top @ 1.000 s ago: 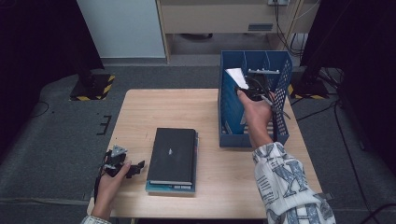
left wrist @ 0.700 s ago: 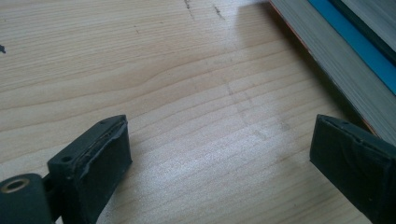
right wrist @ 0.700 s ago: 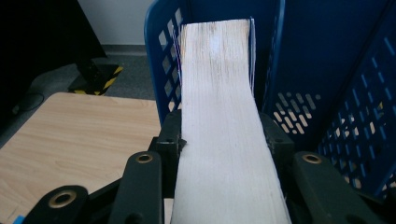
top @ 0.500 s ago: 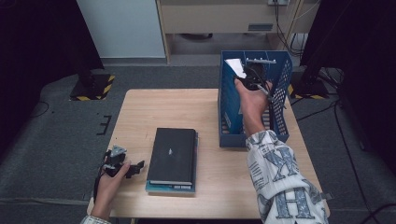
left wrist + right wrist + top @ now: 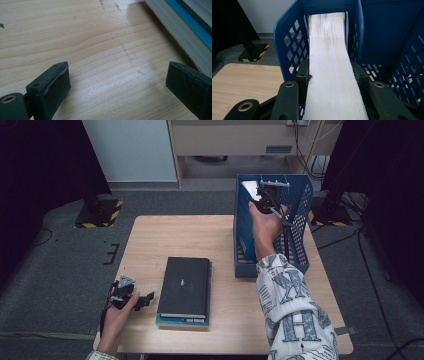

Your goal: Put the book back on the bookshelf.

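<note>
My right gripper [image 5: 263,195] is shut on a thick book [image 5: 332,72], its white page edges [image 5: 249,189] facing up between the two jaws. The book stands upright in the left slot of a blue plastic file rack [image 5: 245,237], [image 5: 287,47] at the table's far right. Two stacked books, a black one [image 5: 185,282] on a blue-edged one [image 5: 185,27], lie flat at the front middle. My left gripper [image 5: 145,299], [image 5: 117,87] rests open on the wooden table [image 5: 165,235] just left of that stack, nothing between its jaws.
The rack's right compartment [image 5: 387,45] has open room inside. Bare tabletop [image 5: 75,37] stretches behind and left of the stack. Dark floor surrounds the table, with a black stand with a yellow-striped base [image 5: 97,212] at the far left and cables [image 5: 345,202] at the right.
My right hand has carried the book farther away from me, deeper into the rack's left slot. The left gripper has stayed where it was.
</note>
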Motion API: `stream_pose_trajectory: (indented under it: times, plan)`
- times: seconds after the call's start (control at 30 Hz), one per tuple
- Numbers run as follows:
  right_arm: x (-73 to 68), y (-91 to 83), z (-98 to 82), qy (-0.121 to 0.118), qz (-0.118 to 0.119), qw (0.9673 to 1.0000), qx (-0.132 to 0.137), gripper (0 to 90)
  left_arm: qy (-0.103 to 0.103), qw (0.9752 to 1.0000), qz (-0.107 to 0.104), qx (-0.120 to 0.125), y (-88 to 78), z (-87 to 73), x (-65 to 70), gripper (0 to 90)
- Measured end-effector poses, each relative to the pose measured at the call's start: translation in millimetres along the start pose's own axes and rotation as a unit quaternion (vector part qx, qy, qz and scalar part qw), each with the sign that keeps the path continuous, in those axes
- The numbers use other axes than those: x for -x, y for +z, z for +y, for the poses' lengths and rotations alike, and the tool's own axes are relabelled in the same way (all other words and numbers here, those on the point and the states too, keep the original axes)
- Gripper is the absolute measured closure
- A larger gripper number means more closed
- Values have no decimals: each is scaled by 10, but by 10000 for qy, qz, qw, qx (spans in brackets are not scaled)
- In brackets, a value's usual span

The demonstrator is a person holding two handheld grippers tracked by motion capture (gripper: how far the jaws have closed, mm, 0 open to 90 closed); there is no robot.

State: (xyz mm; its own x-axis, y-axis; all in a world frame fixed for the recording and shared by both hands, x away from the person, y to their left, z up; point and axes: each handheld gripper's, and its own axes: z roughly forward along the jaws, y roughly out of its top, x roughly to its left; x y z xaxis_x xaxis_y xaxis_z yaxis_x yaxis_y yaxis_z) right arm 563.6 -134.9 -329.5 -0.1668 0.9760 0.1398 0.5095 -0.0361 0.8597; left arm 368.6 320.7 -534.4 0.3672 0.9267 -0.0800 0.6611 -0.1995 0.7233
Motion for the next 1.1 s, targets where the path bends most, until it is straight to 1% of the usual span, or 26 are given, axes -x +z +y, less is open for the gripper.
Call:
stream_pose_trajectory:
  times: [0.1,0.17,0.23,0.27,0.33,0.43,0.47,0.67,0.9,1.0,1.1]
  plan:
    - [-5,18,-8,0,-1,10000,-7,603,5,10000,0,1,0,3,-1,48]
    - [-21,38,-28,-60,-18,10000,-14,603,0,10000,-5,1,1,6,-1,49]
    - [-31,41,-35,-58,-36,10000,-17,604,8,10000,-2,-1,2,6,0,49]
    - [-51,47,-54,-75,-86,9999,18,603,3,10000,-6,0,1,5,-1,50]
    - [-64,57,-72,-107,-110,9999,34,604,5,10000,-3,-2,-1,5,-1,50]
    - [-67,68,-85,-92,-127,9999,41,604,-8,10000,-5,0,0,5,0,50]
    - [-54,76,-93,-62,-110,9999,85,604,-10,10000,-8,-1,0,6,0,50]
    - [-48,88,-115,13,-111,9998,133,603,-24,10000,-14,-3,0,7,2,51]
    - [-61,66,-167,-14,-52,9999,151,599,6,10000,-11,-12,3,10,5,51]
    - [-58,53,-194,16,-11,9999,137,596,11,10000,-18,-14,5,12,12,51]
    - [-62,35,-218,-47,2,9999,159,593,24,10000,-17,-26,4,12,17,51]
